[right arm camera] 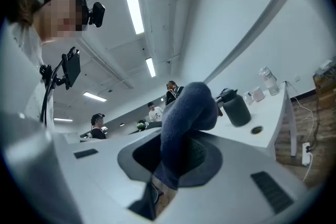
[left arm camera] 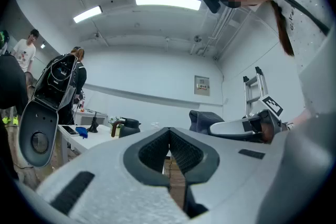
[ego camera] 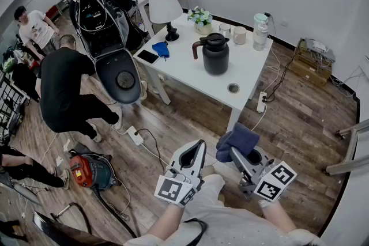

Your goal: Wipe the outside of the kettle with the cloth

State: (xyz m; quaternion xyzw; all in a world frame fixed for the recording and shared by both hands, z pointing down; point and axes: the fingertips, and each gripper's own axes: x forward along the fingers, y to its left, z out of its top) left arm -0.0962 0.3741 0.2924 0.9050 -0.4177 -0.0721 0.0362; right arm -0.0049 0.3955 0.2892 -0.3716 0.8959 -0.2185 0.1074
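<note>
A black kettle [ego camera: 215, 53] with a brown handle stands upright on the white table [ego camera: 179, 69], well ahead of both grippers. It also shows small in the left gripper view, kettle [left arm camera: 127, 127], and in the right gripper view, kettle [right arm camera: 236, 107]. My right gripper [ego camera: 234, 153] is shut on a dark blue cloth [ego camera: 237, 142], which bunches up over the jaws as cloth [right arm camera: 187, 118]. My left gripper [ego camera: 199, 147] is beside it at the left, shut and empty, its pads [left arm camera: 181, 152] meeting. Both are held low over the wooden floor, short of the table.
On the table stand a white lamp [ego camera: 164, 8], flowers [ego camera: 201, 17], two cups [ego camera: 239, 35], a bottle [ego camera: 260, 31], a phone [ego camera: 148, 56] and a blue item [ego camera: 161, 49]. Several people and an open black case [ego camera: 109, 31] are at the left. Cables and a power strip [ego camera: 136, 135] lie on the floor.
</note>
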